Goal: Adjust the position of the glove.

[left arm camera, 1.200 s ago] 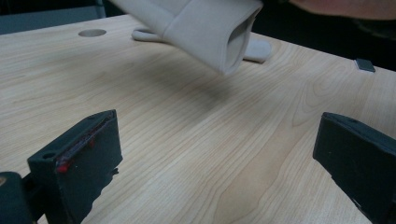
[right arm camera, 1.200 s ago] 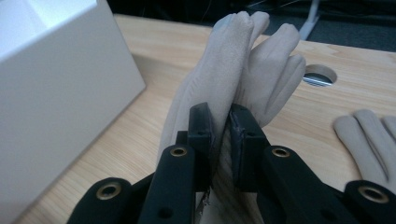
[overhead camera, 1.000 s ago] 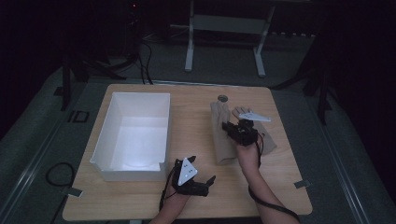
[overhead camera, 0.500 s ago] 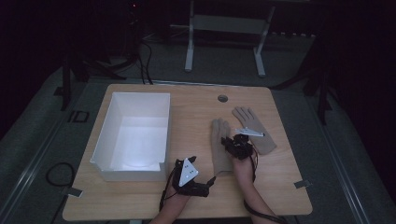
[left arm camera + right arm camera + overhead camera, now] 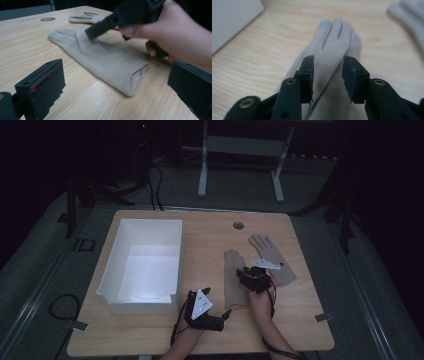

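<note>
Two beige gloves lie flat on the wooden table. The nearer glove points its fingers away from me, cuff toward the front edge. My right gripper hovers low over its palm, jaws open on either side of the fabric. The second glove lies to its right. My left gripper rests near the front edge. Its jaws stand wide open and face the nearer glove's cuff, holding nothing. The left gripper view also takes in the hand holding the right gripper.
A white open box stands on the table's left half, next to the left gripper. A round cable hole sits near the far edge. Metal stand legs and cables lie on the dark floor beyond.
The right gripper drew back toward me from the far side. The glove it held up a second ago now lies flat, and the jaws have let go. The left gripper stayed put.
</note>
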A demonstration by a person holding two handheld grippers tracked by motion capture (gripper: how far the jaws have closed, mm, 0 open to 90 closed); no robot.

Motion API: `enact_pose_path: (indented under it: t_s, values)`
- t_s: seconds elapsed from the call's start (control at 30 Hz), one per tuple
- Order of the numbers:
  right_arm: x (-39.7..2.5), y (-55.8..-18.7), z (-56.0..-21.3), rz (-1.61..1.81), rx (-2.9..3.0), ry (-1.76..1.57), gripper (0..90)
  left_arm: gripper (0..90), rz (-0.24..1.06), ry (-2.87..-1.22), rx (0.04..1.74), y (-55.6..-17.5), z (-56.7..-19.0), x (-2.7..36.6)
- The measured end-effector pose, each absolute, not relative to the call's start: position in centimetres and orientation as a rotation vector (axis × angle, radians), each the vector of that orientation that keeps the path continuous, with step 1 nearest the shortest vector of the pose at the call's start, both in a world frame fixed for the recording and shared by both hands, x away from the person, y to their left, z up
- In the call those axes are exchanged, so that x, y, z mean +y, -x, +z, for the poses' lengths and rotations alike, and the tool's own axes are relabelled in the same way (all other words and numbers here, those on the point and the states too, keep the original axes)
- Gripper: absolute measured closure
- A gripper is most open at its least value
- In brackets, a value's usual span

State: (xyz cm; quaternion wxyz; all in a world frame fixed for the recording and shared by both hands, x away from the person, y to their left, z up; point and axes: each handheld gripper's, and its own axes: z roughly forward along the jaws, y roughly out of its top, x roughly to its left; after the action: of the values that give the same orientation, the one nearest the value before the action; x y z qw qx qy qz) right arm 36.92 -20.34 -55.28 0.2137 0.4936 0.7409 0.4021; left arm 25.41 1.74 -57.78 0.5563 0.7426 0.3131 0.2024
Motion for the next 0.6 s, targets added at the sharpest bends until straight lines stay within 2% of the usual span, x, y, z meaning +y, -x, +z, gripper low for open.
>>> enact_pose_path:
  t_s: [0.07,0.17,0.33,0.6]
  values:
    - [-20.9,-37.0,-54.2,1.139,2.055,-1.308,55.6,1.4,0.477,-1.755,0.738,-25.4,-57.8,1.7]
    - [-22.1,-37.3,-52.8,1.164,2.046,-1.251,54.6,1.4,0.479,-1.756,0.737,-25.4,-57.8,1.7]
    - [-24.7,-38.4,-50.6,1.159,2.065,-1.172,58.0,1.4,0.478,-1.759,0.737,-25.4,-57.8,1.7]
    - [-28.2,-40.6,-48.5,1.139,2.084,-1.13,57.9,1.4,0.474,-1.758,0.738,-25.5,-57.8,1.7]
